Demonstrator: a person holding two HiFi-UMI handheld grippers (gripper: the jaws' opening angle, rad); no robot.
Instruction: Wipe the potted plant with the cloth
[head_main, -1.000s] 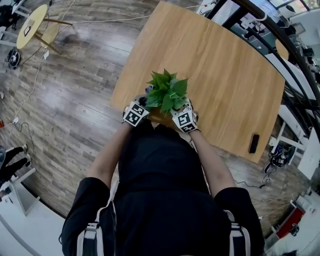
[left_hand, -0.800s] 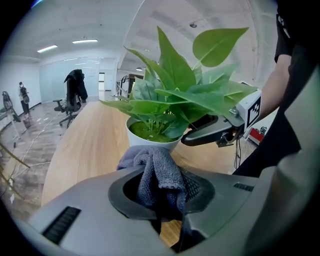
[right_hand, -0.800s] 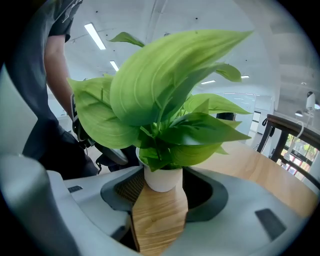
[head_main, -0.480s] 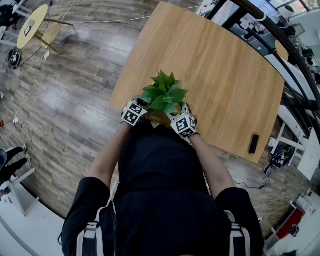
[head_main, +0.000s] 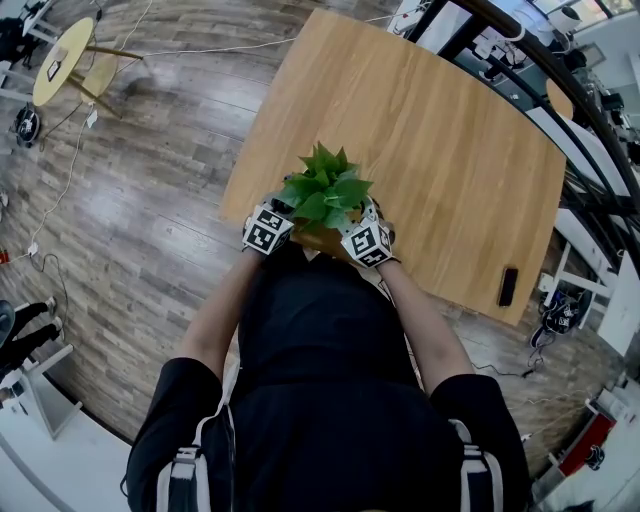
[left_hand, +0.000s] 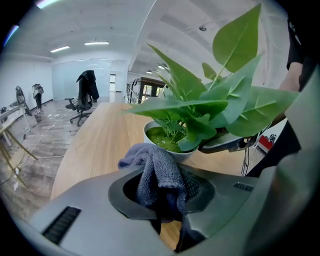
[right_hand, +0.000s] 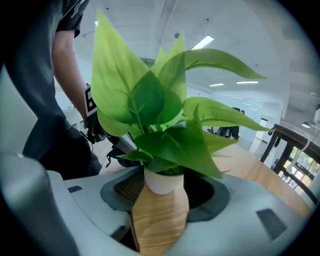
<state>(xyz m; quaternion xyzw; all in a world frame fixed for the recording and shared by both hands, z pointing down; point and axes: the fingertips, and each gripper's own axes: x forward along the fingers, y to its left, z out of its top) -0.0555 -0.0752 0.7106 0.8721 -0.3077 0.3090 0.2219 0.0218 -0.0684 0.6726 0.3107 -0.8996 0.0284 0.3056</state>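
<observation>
The potted plant (head_main: 323, 190) stands upright at the near edge of the wooden table (head_main: 450, 150), between our grippers and just ahead of the left gripper (left_hand: 161, 197), which is clamped on a bunched grey cloth (left_hand: 156, 170). Our right gripper (right_hand: 160, 197) is spread wide, its jaws seemingly pressing the sides of the white pot (right_hand: 161, 181).

Head view looks steeply down on the worktop (head_main: 450, 150). Left and right gripper views face the potted plant (left_hand: 195, 115) closely, from opposite sides
</observation>
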